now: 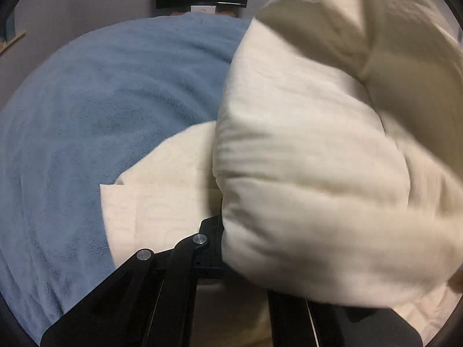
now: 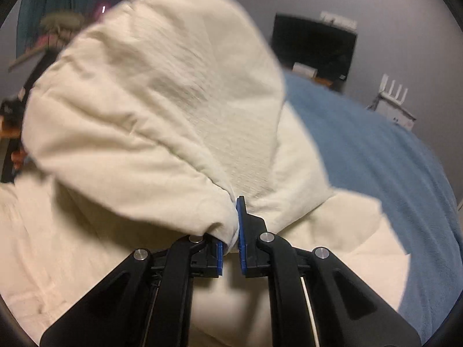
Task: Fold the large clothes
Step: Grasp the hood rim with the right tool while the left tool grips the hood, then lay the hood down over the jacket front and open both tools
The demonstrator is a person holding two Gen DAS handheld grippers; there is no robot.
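Your right hand-held gripper (image 2: 230, 231) pinches the raised cloth (image 2: 162, 101) over the bed (image 2: 376, 159); your left one's (image 1: 222, 231) grip is hidden.

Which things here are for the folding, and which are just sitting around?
For the folding:
- cream garment, lifted in a big fold
- right gripper, pinching the garment
- left gripper, mostly hidden by the garment
- blue blanket, the surface underneath

Just sitting around:
- black screen by the wall
- white router
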